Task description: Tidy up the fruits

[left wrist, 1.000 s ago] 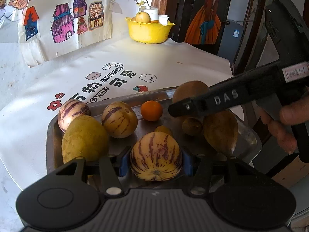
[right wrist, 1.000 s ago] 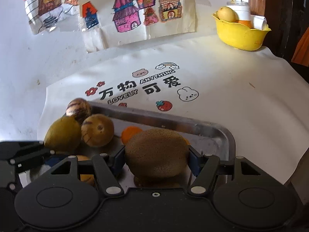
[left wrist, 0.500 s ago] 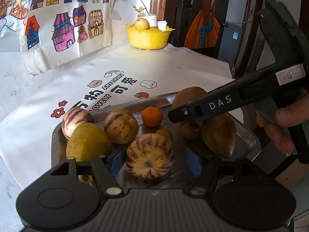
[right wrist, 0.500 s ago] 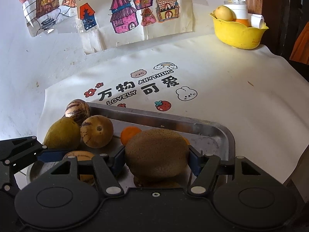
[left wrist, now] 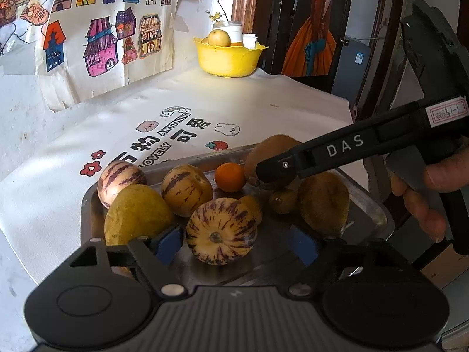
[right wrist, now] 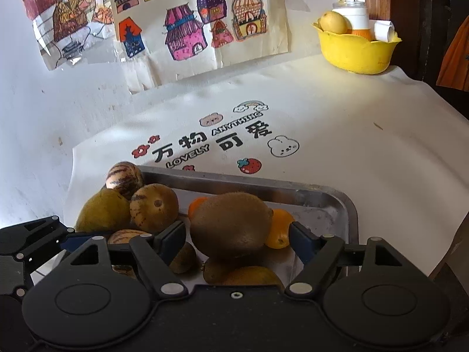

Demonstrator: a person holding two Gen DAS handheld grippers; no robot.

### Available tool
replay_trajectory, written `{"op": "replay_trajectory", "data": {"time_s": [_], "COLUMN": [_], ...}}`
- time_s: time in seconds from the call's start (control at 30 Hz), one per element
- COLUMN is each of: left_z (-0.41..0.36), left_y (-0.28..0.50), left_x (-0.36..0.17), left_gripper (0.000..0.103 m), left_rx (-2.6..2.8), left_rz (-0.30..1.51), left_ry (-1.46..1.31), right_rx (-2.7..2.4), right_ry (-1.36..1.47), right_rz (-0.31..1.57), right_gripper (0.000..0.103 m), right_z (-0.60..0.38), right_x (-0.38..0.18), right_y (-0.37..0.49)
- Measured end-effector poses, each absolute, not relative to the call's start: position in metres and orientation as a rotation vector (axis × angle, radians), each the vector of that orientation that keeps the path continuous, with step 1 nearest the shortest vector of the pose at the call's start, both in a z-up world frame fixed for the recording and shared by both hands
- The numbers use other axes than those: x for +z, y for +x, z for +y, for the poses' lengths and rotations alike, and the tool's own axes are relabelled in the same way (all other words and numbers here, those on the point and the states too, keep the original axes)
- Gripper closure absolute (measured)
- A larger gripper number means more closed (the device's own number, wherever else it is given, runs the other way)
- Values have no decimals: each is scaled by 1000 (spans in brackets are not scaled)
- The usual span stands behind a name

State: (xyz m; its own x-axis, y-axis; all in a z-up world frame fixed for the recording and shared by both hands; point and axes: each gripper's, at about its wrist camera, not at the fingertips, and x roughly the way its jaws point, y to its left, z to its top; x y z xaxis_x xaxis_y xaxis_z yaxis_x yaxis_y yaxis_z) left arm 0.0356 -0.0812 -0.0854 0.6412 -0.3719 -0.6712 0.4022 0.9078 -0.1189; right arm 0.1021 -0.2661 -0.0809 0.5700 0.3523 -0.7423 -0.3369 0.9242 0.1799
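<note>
Blue-padded fingers point(left wrist: 168, 242) of the left gripper point(left wrist: 237, 243) are seen spreading apart, and the striped melon point(left wrist: 221, 230) lies between them on the tray floor with a gap at each side; no pad presses on it. On the right gripper point(right wrist: 239, 239) the fingers point(right wrist: 173, 239) are likewise being opened, and the large kiwi point(right wrist: 231, 224) is flanked by both pads without being squeezed, its underside resting on the fruit heaped below. The same gripper is seen from the left wrist view as a black bar lettered DAS, carried by a hand point(left wrist: 428, 196) at the right edge. The steel tray point(right wrist: 322, 198) is set on a white printed tablecloth point(right wrist: 337, 146) and is filled with fruit: a yellow-green pear point(left wrist: 136, 214) at its left side, two more striped melons point(left wrist: 120, 180) behind it, a brown pointed fruit point(left wrist: 324, 202) at the right, an orange mandarin point(left wrist: 230, 176) near the far rim, and a small kiwi point(left wrist: 283, 201) just beside the brown fruit. Farther back on the cloth a yellow bowl point(right wrist: 356, 51) is stood, and a pale round fruit point(right wrist: 332, 22), a white jar and a slip of paper are held in it. Coloured drawings of houses point(right wrist: 187, 26) are hung on the wall behind.
</note>
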Motion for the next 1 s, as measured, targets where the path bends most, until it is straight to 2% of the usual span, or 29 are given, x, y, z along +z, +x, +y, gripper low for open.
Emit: {"op": "replay_trajectory", "data": {"time_s": [0.07,0.13,0.2,0.23,0.37,0.6,1.0], "left_z": [-80,-78,-76,-75,-71,-52,-21], "left_y": [34,32,29,27,22,15,-5], "left_x": [-82,-78,-72,-68,-53,-35,-24], "left_gripper": [15,12,7,5,0,0,0], "left_rx": [-445,-450,-449,-445,-433,-391,-270], "left_rz": [749,744,734,724,693,699,797], "left_ry": [36,28,28,31,38,4,-33], "right_rx": [399,397,389,384,361,320,184], "right_ry": [31,43,59,67,100,131,99], "right_rz": [858,825,780,761,700,687,813], "right_gripper": [20,13,3,1,1,1,1], "right_z": [-267,-268,-268,-269,-272,-271,-254], "right_x": [-74,-61,-46,-39,-12,9,8], "right_y": [98,91,82,77,57,20,-24]}}
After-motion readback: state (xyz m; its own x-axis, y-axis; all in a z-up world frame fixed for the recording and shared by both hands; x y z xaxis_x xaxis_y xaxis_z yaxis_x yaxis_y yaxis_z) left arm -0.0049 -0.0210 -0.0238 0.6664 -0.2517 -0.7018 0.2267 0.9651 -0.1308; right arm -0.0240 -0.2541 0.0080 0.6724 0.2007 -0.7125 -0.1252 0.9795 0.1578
